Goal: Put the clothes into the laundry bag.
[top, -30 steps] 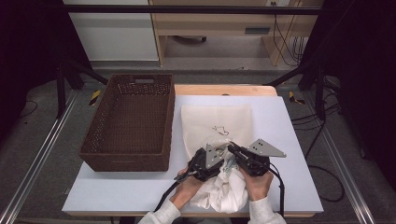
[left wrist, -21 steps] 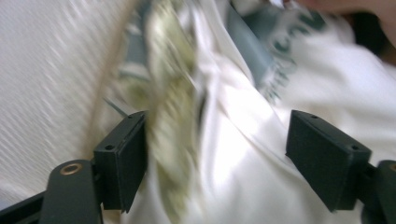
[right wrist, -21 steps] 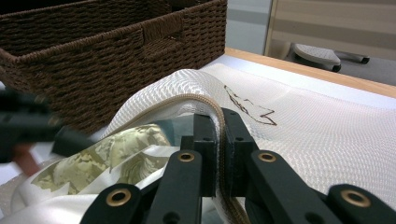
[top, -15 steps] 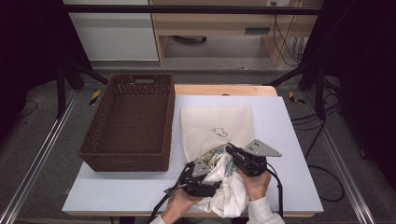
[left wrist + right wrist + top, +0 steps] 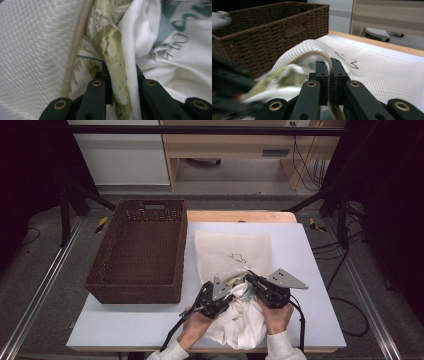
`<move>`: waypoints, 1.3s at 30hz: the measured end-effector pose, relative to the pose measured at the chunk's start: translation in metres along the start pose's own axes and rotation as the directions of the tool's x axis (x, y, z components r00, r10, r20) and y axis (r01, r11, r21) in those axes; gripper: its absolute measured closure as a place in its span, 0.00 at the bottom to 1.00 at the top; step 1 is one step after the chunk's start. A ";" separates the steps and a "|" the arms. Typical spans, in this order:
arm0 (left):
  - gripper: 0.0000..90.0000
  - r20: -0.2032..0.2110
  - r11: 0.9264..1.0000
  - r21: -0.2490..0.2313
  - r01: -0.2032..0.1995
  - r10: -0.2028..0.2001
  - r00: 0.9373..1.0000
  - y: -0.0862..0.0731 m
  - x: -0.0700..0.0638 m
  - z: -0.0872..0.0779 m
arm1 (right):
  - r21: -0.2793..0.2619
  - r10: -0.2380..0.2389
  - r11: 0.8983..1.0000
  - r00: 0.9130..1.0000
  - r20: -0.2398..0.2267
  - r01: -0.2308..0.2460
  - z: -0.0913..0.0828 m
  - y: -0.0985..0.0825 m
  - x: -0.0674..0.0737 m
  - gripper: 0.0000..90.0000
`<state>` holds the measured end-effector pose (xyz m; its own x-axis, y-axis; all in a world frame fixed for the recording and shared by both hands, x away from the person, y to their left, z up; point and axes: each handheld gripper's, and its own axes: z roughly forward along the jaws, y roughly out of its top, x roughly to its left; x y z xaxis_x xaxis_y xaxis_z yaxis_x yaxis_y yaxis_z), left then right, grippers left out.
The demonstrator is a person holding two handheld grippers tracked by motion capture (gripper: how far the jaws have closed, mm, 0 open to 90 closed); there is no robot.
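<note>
Holding the white mesh laundry bag open by its rim, my right gripper is clamped tight there, so my left gripper, jaws just closing, pinches the white-and-green clothes at its mouth.

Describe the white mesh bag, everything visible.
The mesh bag is off-white woven netting with a small dark printed mark and a beige zipper edge. It lies flat on the table right of the wicker basket, with its near mouth lifted. The right gripper is shut on that zipper rim. Crumpled clothes sit at the opening, pinched by the left gripper.
</note>
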<state>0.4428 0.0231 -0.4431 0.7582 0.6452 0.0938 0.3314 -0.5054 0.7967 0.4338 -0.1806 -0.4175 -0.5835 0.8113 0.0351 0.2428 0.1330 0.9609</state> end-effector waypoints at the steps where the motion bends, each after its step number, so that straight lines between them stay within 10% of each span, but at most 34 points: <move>1: 0.87 -0.010 1.000 0.012 -0.003 0.003 1.000 0.001 0.003 0.006 | -0.003 -0.002 1.000 1.000 0.000 0.002 -0.001 0.001 0.000 0.96; 6: 0.81 -0.003 1.000 -0.009 0.017 -0.017 1.000 -0.008 0.005 0.014 | 0.006 -0.021 1.000 1.000 -0.009 0.021 0.000 0.000 0.000 0.96; 11: 0.40 0.102 0.994 -0.058 0.090 -0.084 0.991 -0.010 0.006 -0.012 | 0.026 -0.010 1.000 1.000 -0.020 0.011 0.002 -0.001 -0.001 0.96; 17: 0.28 0.120 0.998 -0.045 0.053 -0.047 0.992 -0.021 -0.010 -0.027 | 0.031 0.001 1.000 1.000 -0.017 -0.001 0.002 0.000 -0.002 0.96; 24: 0.40 0.103 0.996 0.040 0.086 -0.089 0.991 -0.038 -0.015 0.006 | 0.047 -0.004 0.999 1.000 -0.024 0.005 0.006 -0.002 0.002 0.96; 29: 0.79 0.037 0.998 0.046 0.033 -0.035 0.999 -0.032 -0.017 -0.001 | 0.048 -0.007 0.999 1.000 -0.018 0.008 0.007 -0.002 0.003 0.96; 39: 0.83 -0.059 0.999 0.043 0.001 0.002 0.998 0.000 -0.006 0.009 | 0.013 0.005 1.000 1.000 -0.016 -0.005 0.000 0.002 0.000 0.96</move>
<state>0.4436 0.0142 -0.4488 0.7242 0.6771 0.1307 0.3558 -0.5292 0.7702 0.4345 -0.1807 -0.4160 -0.5946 0.8028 0.0447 0.2555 0.1360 0.9572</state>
